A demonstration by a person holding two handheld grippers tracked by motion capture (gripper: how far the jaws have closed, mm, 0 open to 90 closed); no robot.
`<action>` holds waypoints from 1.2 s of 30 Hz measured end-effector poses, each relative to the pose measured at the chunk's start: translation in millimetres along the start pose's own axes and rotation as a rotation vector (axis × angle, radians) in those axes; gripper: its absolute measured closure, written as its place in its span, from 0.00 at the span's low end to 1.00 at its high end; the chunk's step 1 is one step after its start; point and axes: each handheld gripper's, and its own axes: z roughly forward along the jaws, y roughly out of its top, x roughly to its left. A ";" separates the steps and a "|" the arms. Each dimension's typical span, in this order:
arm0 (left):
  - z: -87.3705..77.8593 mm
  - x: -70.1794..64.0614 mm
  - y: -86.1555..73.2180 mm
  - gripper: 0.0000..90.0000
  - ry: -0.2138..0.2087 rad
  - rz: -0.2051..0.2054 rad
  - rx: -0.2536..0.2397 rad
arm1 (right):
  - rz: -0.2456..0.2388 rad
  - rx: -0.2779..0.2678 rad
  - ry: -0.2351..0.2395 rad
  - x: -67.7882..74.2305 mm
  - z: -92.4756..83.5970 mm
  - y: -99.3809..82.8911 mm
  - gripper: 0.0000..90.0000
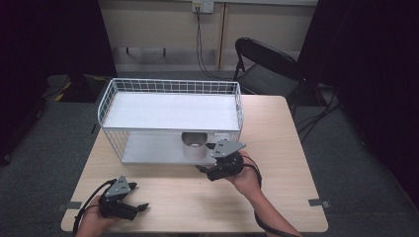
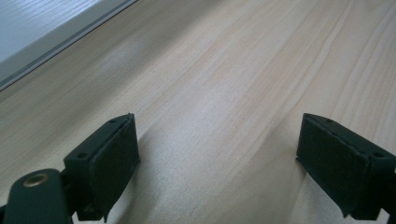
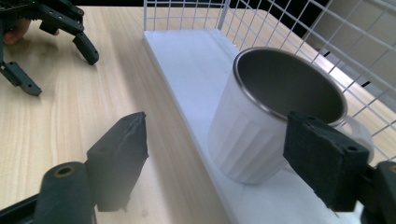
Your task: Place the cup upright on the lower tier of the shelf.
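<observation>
- The left gripper (image 1: 129, 203) rests low over the bare counter (image 1: 197, 197) near the person's edge, jaws spread wide with nothing between them; I'd say it is parked out of the way.
- Further along stands the white wire rack (image 1: 170, 86), its open front facing the person, so the lower shelf (image 3: 187, 60) can be reached from the counter.
- The cup (image 3: 266, 116), ribbed white outside and steel inside, stands upright on that lower shelf near its front edge.
- The right gripper (image 3: 217, 154) sits at the shelf front, jaws apart, clear of the cup, which looks set down and released.
</observation>
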 end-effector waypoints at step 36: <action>0.0 0.0 0.0 0.14 0.000 0.000 0.000 | 0.158 0.173 0.124 21.2 -22.8 -98.7 0.16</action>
